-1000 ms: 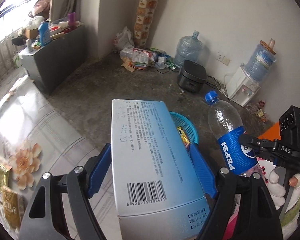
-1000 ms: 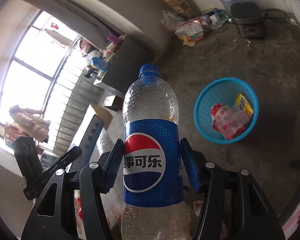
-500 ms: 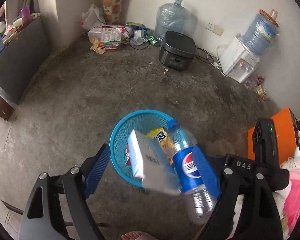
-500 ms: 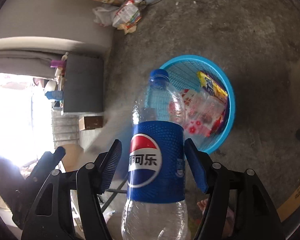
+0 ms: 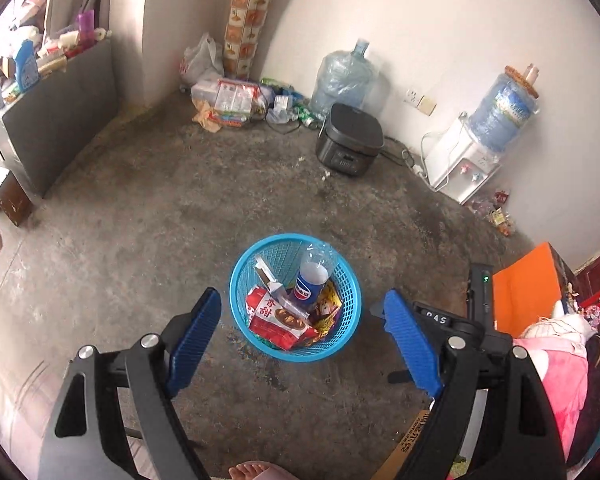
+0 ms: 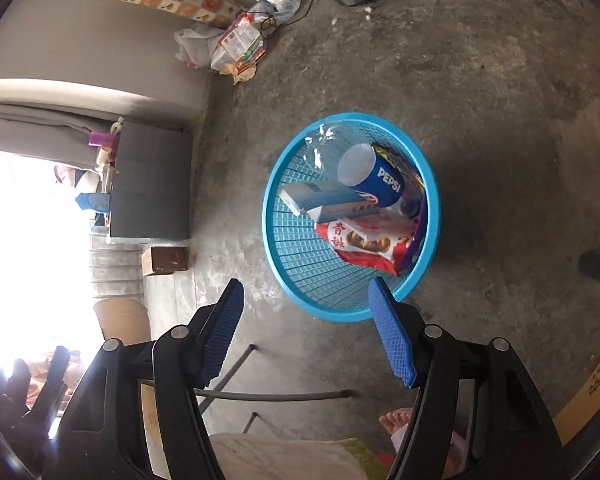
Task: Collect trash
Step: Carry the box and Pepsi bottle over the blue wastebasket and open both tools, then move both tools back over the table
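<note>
Left wrist view: the left gripper (image 5: 301, 312) hangs over a bare concrete floor (image 5: 140, 220) with its blue pads spread wide and nothing between them. Straight ahead stands a blue basket (image 5: 240, 280) holding the collected trash: a cola bottle (image 5: 311, 276) lying neck-down with its base raised, a pale blue box (image 5: 266, 274) propped on edge against the bottle, a red snack bag (image 5: 280, 320) at the front and a yellow wrapper (image 5: 327, 308) beside it. Part of the right gripper's black body shows at the right edge of the view. Along the far wall sit a dark rice cooker (image 5: 349, 144), a water jug (image 5: 343, 76) and a white water dispenser (image 5: 465, 164); bags and packets lie heaped in the corner (image 5: 228, 96). A person's bare toes (image 5: 256, 470) show at the bottom edge.

Right wrist view: the right gripper (image 6: 305, 304) also stands empty above the floor, its pads parted, one fingertip overlapping the basket's (image 6: 272, 240) near rim in the picture. Inside, the cola bottle (image 6: 379, 182) lies with its clear base toward the camera, the box (image 6: 323, 200) leans across it, and the red snack bag (image 6: 363, 244) rests below them. A dark cabinet (image 6: 152, 184) stands by the bright window at left.
</note>
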Motion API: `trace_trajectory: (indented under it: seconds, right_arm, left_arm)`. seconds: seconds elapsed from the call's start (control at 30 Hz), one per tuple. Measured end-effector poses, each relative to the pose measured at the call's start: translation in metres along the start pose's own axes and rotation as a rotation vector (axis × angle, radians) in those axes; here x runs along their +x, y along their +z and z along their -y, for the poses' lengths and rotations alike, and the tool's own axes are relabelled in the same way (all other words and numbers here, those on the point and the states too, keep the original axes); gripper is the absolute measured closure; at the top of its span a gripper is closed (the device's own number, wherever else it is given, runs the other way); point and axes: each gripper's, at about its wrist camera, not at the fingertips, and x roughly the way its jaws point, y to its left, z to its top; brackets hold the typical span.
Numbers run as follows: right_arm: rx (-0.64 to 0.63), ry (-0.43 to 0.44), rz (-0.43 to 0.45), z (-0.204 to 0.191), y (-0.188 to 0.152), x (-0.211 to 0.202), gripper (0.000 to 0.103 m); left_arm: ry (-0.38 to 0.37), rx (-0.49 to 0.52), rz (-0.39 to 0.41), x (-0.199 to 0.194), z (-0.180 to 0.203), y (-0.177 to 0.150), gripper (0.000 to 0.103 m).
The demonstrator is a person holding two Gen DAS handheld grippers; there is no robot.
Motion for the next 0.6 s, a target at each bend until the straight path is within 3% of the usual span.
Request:
trace_trajectory:
  seconds: [0.23,0.53,0.6]
  right_arm:
    - [-0.267,-0.045,0.129,-0.061,-0.035,-0.041,0.039]
    - [-0.700,-0.018,0.381,-0.162,-0.106,-0.097,0.009]
    - [-0.785,-0.017,0.426,-0.179,-0.123,-0.102,0.008]
  left_arm:
    - [0.031,0.023,0.149,-0.092,-0.006,-0.031,0.021]
    - [0.201,-0.045,0.359,-0.212,-0.050,-0.104,0.019]
    - [0.231,-0.086,0.393,-0.234,-0.063,-0.123,0.017]
